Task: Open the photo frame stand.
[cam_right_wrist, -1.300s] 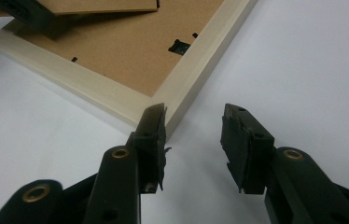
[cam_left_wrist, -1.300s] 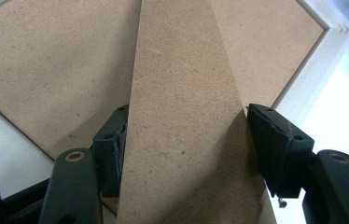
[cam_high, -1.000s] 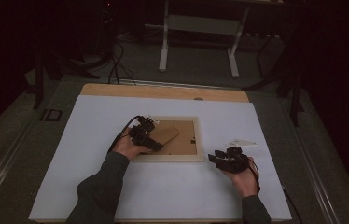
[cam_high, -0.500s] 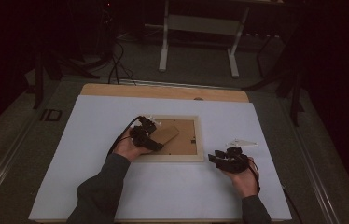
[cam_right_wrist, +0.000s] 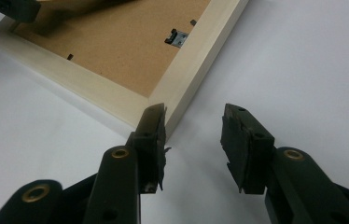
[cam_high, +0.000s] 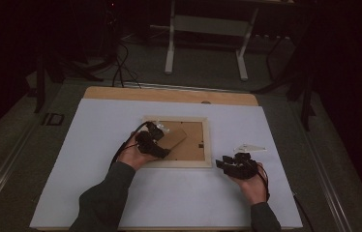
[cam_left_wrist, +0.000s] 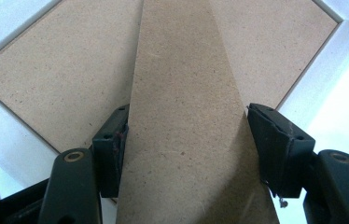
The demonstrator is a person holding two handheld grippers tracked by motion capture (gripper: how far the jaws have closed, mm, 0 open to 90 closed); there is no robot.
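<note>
Currently, your left hand-held gripper sits over the left part of the picture frame, at the centre of the high view. The picture frame lies face down on the white desk, its brown backing board turned upward. In the left gripper view, the two black jaws rise from the bottom corners and stand on either side of the brown stand flap, a tapering strip of fibreboard that runs from the bottom of the picture to the top centre. The pads meet the flap's two long edges, so this hand-held gripper pinches the stand flap. The flap lies above the backing board, with the pale wooden border showing at the upper left and upper right of that view.

Your right hand-held gripper rests on the desk at the lower right of the high view, just beside the frame's near right corner. In the right gripper view its jaws are spread, with bare white desk between them. The left jaw tip stands close to the frame's corner; contact cannot be confirmed. A small metal hanger clip sits on the backing board near the top centre of that view. A pale triangular plate rides above your right hand.
</note>
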